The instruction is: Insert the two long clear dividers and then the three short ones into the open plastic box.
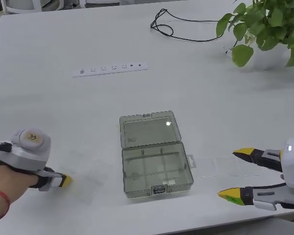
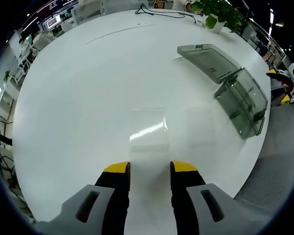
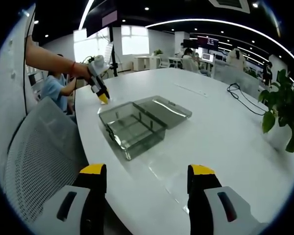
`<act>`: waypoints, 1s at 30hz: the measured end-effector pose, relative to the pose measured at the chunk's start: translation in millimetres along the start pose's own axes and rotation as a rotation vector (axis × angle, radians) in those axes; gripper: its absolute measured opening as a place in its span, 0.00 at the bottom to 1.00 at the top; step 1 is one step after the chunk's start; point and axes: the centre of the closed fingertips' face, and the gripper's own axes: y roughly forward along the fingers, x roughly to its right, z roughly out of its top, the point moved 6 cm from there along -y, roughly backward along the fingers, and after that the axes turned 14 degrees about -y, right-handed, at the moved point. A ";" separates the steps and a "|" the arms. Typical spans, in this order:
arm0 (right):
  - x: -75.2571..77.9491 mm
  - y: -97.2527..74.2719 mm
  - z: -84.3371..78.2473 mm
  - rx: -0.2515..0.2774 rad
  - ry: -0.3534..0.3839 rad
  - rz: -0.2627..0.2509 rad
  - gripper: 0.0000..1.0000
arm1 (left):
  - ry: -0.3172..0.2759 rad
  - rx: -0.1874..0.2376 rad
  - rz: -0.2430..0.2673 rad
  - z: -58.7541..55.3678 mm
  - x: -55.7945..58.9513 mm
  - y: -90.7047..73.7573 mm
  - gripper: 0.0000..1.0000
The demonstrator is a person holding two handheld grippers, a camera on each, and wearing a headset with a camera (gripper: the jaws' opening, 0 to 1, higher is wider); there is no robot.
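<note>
The open smoky plastic box lies mid-table, its lid folded back flat. Inside the box I see thin ribs, and whether any are inserted dividers I cannot tell. Clear dividers lie flat on the table just right of the box. My right gripper is open beside them, and they appear ahead of it in its own view with the box beyond. My left gripper rests low at the left, open with a narrow gap and nothing between the jaws. Faint clear rectangles lie ahead of it.
A white power strip lies behind the box, with a black cable and a potted plant at the far right. The table's near edge runs just below both grippers. A mesh chair stands by that edge.
</note>
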 end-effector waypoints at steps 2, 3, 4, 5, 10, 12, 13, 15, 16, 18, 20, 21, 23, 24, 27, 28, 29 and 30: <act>-0.2 0.3 0.3 -0.001 -0.002 0.001 0.68 | -0.012 0.009 -0.008 0.0 0.5 -1.6 0.30; 0.1 0.5 0.1 0.000 -0.002 0.002 0.68 | -0.025 0.010 -0.017 -1.0 1.3 -1.8 0.30; 0.4 0.7 0.0 0.000 -0.002 0.003 0.68 | -0.030 0.014 -0.022 -1.7 1.6 -1.9 0.30; 0.5 0.7 -0.1 0.002 -0.004 0.003 0.68 | -0.043 0.021 -0.026 -2.8 1.6 -2.3 0.30; 0.8 0.9 1.8 0.006 -0.005 0.004 0.68 | -0.080 0.051 -0.054 -5.6 5.9 -7.2 0.30; 1.7 1.1 1.9 0.008 -0.007 0.004 0.67 | -0.096 0.063 -0.064 -6.8 7.8 -10.3 0.30; 2.3 1.1 2.9 0.010 -0.008 0.004 0.67 | -0.105 0.072 -0.070 -6.8 8.4 -11.8 0.30; 3.3 1.2 6.0 0.016 -0.005 0.002 0.67 | -0.124 0.095 -0.083 -6.1 10.0 -15.2 0.30; 3.6 1.2 7.5 0.020 -0.004 0.001 0.67 | -0.131 0.105 -0.090 -5.4 10.9 -16.8 0.30; 4.5 1.3 11.7 0.028 -0.004 -0.001 0.67 | -0.148 0.128 -0.105 -3.6 13.8 -21.2 0.30; 5.1 1.7 18.0 0.041 0.002 0.000 0.67 | -0.166 0.154 -0.126 -1.5 18.4 -25.7 0.30; 5.8 2.0 19.9 0.045 0.005 -0.001 0.67 | -0.174 0.166 -0.137 -0.4 20.8 -27.4 0.30; 7.3 2.8 25.3 0.056 0.011 -0.004 0.66 | -0.180 0.189 -0.158 2.3 25.9 -31.4 0.30; 8.0 3.3 29.2 0.066 0.014 -0.006 0.65 | -0.185 0.203 -0.168 4.1 28.4 -33.2 0.30; 8.6 4.4 39.1 0.087 0.032 -0.005 0.64 | -0.207 0.244 -0.210 9.9 38.1 -39.4 0.30; 8.9 5.1 44.4 0.102 0.035 -0.008 0.63 | -0.214 0.263 -0.228 12.5 42.7 -42.0 0.30; 9.2 5.7 47.6 0.107 0.040 -0.009 0.63 | -0.222 0.277 -0.246 14.8 47.8 -44.7 0.30; 9.3 6.6 52.5 0.117 0.050 -0.007 0.62 | -0.223 0.292 -0.266 16.9 52.0 -46.5 0.30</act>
